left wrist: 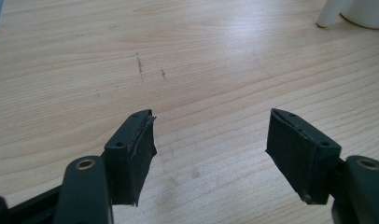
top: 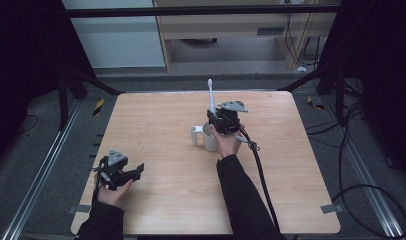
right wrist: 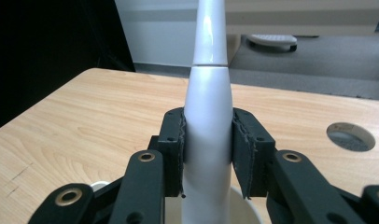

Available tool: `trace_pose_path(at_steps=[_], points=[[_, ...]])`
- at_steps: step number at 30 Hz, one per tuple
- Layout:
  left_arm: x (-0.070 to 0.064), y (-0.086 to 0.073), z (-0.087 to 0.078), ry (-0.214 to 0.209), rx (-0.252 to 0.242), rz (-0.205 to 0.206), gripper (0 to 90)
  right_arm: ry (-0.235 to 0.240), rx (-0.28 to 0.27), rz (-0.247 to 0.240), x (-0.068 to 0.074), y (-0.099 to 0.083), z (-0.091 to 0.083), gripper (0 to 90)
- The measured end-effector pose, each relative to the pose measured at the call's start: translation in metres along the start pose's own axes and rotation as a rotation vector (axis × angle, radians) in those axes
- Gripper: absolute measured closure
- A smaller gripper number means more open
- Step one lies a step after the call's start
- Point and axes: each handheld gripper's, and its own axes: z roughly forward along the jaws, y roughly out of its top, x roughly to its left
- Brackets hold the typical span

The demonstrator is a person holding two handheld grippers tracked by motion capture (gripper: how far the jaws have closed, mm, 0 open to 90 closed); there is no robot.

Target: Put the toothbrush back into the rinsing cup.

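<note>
Here the right gripper is clamping its fingers on the toothbrush, upright over the mug on the counter. A tilt could tip the mug. The left gripper is idling, fingers apart.

The bench is surfaced in pale, matt wood grain. The toothbrush is seen as glossy white plastic, the tongs' pads as rough black foam.

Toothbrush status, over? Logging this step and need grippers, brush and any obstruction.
Right gripper shut on electric toothbrush, upright above white mug. Left gripper open, low above table, holding nothing. Nothing in the way.
</note>
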Motion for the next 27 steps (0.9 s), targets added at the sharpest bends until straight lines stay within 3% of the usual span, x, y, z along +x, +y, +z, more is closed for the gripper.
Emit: trace_pose_path(at_steps=[10, 13, 17, 23, 27], points=[[-0.001, 0.000, -0.001, -0.002, -0.001, 0.004, 31.1, 0.005, 0.041, -0.005, -0.004, -0.006, -0.004, 66.6], [-0.001, 0.000, -0.001, -0.002, -0.001, 0.004, 31.2, 0.016, 0.102, -0.010, -0.006, -0.009, -0.003, 66.4], [-0.001, 0.000, 0.000, -0.003, -0.004, 0.003, 31.1, 0.012, 0.132, -0.041, -0.004, -0.012, -0.002, 66.3], [-0.001, 0.000, 0.000, -0.003, 0.001, 0.005, 31.2, 0.016, 0.137, -0.050, -0.002, -0.012, -0.005, 65.4], [-0.001, 0.000, 0.000, -0.004, 0.001, 0.005, 31.1, 0.032, 0.107, -0.059, 0.000, -0.007, -0.014, 57.2]])
